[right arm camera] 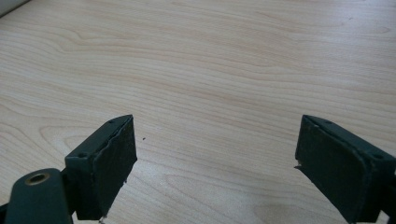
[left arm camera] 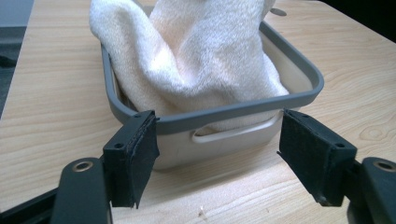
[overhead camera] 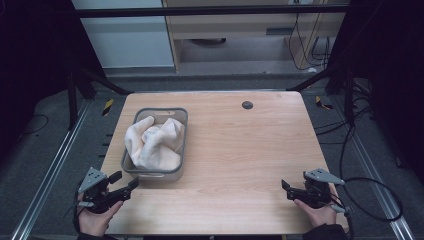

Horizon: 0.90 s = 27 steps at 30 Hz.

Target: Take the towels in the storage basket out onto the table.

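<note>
right gripper (right arm camera: 215, 163) | jaws spread wide, nothing between | over bare wooden table (right arm camera: 210, 70)

A pale wooden table (overhead camera: 240, 150) with a dark round grommet (overhead camera: 247, 105) toward twelve o'clock stands on grey floor (overhead camera: 45, 150), metal rails (overhead camera: 50, 175) running at nine and three, a light wood cabinet (overhead camera: 240, 30) beyond, black cables (overhead camera: 370, 200) looping at four.

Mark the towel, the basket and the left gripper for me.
towel (overhead camera: 152, 142), high view, middle of the crumpled cloth.
basket (left arm camera: 299, 98), left gripper view, grey rim at the near right corner.
left gripper (overhead camera: 125, 181), high view, between its open jaw tips.
</note>
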Available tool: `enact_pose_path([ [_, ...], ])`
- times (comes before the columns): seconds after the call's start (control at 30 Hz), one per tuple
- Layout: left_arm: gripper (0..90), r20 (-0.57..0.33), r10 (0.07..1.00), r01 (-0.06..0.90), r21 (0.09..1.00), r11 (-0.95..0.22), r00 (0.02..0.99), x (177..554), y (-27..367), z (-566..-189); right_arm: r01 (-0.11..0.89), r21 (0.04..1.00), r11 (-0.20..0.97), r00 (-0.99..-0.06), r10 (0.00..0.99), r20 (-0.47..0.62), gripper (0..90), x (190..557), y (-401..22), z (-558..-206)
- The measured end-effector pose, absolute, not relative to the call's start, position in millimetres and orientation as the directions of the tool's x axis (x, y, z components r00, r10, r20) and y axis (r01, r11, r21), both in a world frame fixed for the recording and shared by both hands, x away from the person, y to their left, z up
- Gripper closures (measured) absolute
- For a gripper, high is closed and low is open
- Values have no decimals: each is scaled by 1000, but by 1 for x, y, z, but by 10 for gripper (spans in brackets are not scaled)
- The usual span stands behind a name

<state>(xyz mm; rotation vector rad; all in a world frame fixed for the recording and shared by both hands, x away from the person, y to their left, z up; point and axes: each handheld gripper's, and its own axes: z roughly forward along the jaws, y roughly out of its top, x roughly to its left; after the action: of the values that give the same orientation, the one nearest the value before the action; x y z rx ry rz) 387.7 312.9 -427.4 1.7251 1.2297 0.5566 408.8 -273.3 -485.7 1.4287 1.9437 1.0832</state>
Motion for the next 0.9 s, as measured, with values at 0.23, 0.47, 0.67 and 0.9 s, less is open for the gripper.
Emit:
enact_pose_path([
  [0.23, 265, -132, 902, 482, 871, -92, 411, 390, 311, -419, 552, 823, 136, -329, 942, 65, 119, 409, -273, -486],
  [0.47, 251, -121, 898, 466, 879, -101, 424, 393, 307, -407, 552, 823, 136, -332, 941, 67, 118, 409, -272, -486],
  [0.67, 245, -106, 895, 453, 884, -114, 432, 394, 304, -399, 555, 820, 141, -337, 939, 67, 117, 409, -271, -486],
  [0.9, 230, -90, 893, 440, 889, -128, 442, 400, 299, -389, 557, 818, 143, -336, 940, 64, 117, 409, -271, -486],
])
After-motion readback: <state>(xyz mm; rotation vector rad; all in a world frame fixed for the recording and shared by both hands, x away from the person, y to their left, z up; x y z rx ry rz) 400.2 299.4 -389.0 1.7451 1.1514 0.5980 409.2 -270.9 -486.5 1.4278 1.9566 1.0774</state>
